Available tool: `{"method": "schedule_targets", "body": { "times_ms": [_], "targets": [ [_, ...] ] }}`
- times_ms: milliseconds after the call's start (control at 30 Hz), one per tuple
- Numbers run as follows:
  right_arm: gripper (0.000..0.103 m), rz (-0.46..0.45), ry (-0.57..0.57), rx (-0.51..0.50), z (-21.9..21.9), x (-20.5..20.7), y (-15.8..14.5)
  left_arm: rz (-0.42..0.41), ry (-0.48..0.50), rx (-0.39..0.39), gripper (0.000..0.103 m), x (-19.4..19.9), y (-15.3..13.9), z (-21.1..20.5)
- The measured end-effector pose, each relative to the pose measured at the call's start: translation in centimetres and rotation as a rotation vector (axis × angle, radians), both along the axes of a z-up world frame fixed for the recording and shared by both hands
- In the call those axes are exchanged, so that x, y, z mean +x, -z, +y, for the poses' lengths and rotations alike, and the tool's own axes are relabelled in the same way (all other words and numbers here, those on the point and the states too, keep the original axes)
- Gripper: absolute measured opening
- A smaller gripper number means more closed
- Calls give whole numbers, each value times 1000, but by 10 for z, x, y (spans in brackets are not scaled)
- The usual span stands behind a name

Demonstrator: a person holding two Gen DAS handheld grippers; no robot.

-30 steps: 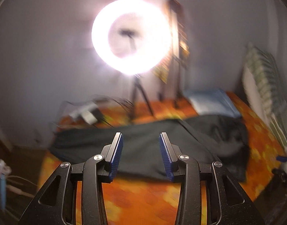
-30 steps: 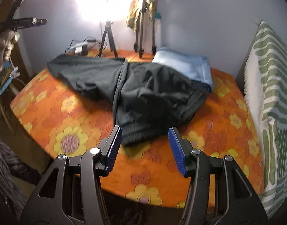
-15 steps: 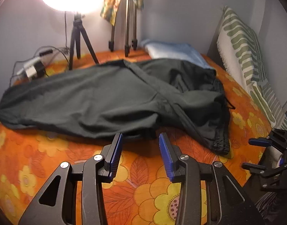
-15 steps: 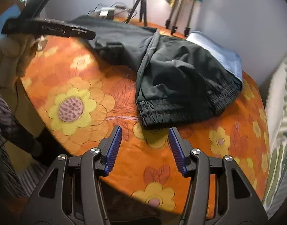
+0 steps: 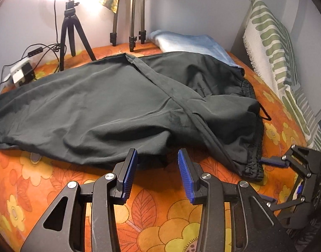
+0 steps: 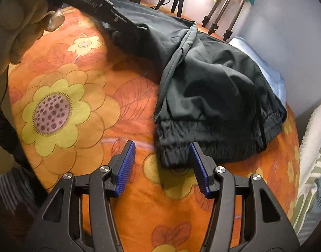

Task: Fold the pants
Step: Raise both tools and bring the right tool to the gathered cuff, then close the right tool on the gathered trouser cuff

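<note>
Dark pants (image 5: 122,105) lie spread and rumpled on an orange flowered bedspread (image 5: 55,176). Their legs run left and the elastic waistband (image 5: 252,163) lies at the right. My left gripper (image 5: 157,173) is open, low over the bedspread just short of the pants' near edge. In the right wrist view the pants (image 6: 212,88) end in the gathered waistband (image 6: 175,151), whose corner lies between the tips of my open right gripper (image 6: 162,164). The right gripper also shows at the right edge of the left wrist view (image 5: 286,161).
A folded light blue cloth (image 5: 194,44) lies behind the pants. Tripod legs (image 5: 74,35) and a power strip with cables (image 5: 21,71) stand at the far edge by the wall. A green-striped pillow (image 5: 273,48) leans at the right.
Both grippers have come down and forward toward the pants. The left now sits at the near edge of the legs, the right at the waistband corner. Both stayed open.
</note>
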State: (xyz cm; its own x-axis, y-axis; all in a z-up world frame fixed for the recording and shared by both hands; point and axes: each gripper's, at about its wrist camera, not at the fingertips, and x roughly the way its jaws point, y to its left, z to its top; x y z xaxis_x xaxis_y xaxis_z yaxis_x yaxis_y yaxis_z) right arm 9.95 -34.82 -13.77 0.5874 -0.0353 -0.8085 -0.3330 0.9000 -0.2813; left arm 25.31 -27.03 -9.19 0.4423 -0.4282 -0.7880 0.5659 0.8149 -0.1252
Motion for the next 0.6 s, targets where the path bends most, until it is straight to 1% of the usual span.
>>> {"method": "schedule_targets", "body": {
  "times_ms": [100, 167, 233, 300, 333, 367, 400, 467, 600],
  "targets": [
    [56, 7, 22, 23, -9, 8, 1, 12, -4, 8, 38, 3, 5, 0],
    [56, 2, 29, 18, -12, 11, 0, 26, -11, 4, 38, 5, 8, 3],
    [52, 8, 29, 28, -13, 13, 0, 31, -17, 5, 38, 7, 10, 5],
    [35, 20, 23, 30, -12, 14, 0, 38, -25, 5, 38, 9, 11, 7],
    [34, 16, 18, 21, -10, 12, 0, 43, -28, 5, 38, 10, 13, 8],
    [29, 10, 12, 7, -8, 12, 0, 45, -30, 6, 38, 11, 13, 9],
    [23, 6, 8, 0, -7, 11, -1, 45, -30, 8, 38, 11, 14, 9],
    [14, -13, 25, 9, -9, 12, -9, 40, -28, 13, 38, 11, 14, 9],
    [12, -78, 65, 47, -21, 12, -34, 37, -22, 20, 38, 9, 14, 7]
  ]
}}
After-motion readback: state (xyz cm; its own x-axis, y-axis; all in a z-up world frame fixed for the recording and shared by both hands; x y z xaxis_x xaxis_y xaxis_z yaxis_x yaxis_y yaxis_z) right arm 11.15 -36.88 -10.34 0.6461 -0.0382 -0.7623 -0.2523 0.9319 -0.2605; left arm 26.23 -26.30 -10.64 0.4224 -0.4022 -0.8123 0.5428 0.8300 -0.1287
